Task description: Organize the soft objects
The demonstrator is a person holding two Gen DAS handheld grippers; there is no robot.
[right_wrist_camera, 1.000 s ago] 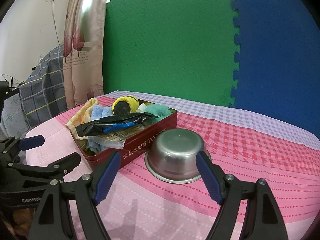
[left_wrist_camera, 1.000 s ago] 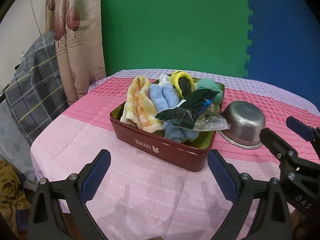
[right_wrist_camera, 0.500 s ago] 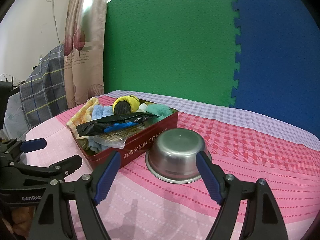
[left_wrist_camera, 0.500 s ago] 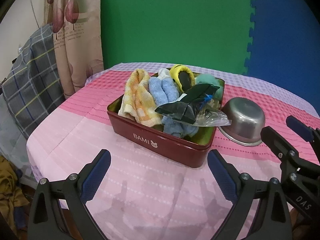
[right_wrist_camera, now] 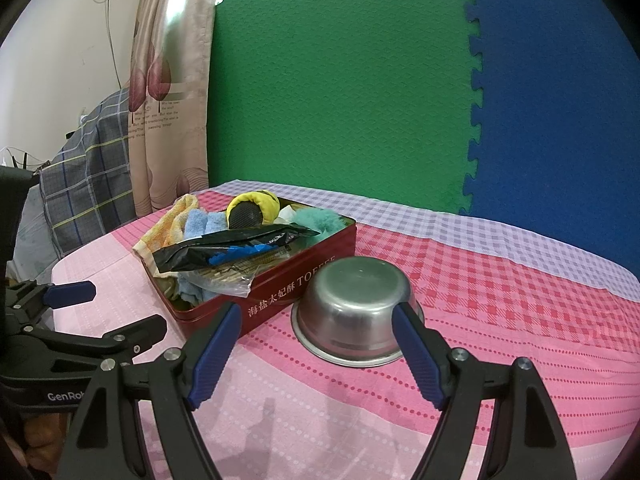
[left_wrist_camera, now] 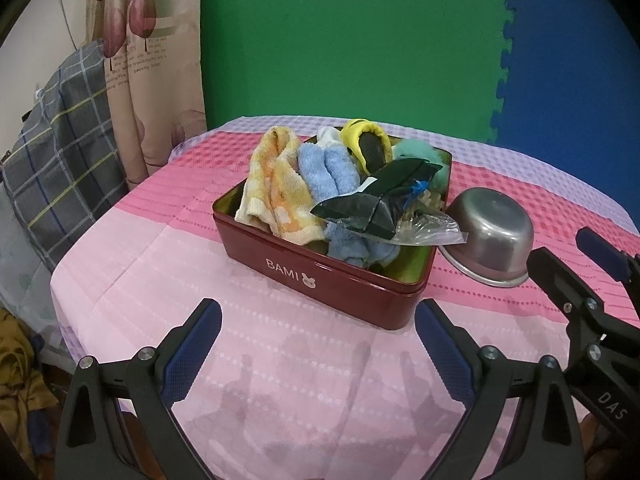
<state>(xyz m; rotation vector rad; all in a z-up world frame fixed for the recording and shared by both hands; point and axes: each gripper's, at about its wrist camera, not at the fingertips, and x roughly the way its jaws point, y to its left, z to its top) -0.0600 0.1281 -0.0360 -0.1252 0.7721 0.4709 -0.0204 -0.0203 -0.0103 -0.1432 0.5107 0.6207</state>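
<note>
The left gripper (left_wrist_camera: pixel 318 344) hangs with jaws spread, empty. Beyond it, the dark red rectangular tin (left_wrist_camera: pixel 320 276) brims with towels and pouches, seemingly unsorted. Rightward, the right gripper (right_wrist_camera: pixel 316 350) gapes emptily before the upturned steel bowl (right_wrist_camera: pixel 356 312).

left gripper (left_wrist_camera: pixel 318 326): my jaws are spread wide, nothing between the blue pads, tilted down a fair bit toward the table

left fingers (left_wrist_camera: pixel 192 350): black arms with ribbed blue pads, both in plain sight, touching nothing

right gripper (right_wrist_camera: pixel 316 330): also wide open and empty, angled down more gently

right fingers (right_wrist_camera: pixel 416 356): same blue pads, well apart from each other

side by side: I can see each gripper poking into the edge of the other's view, so they're close neighbours, not touching
</note>
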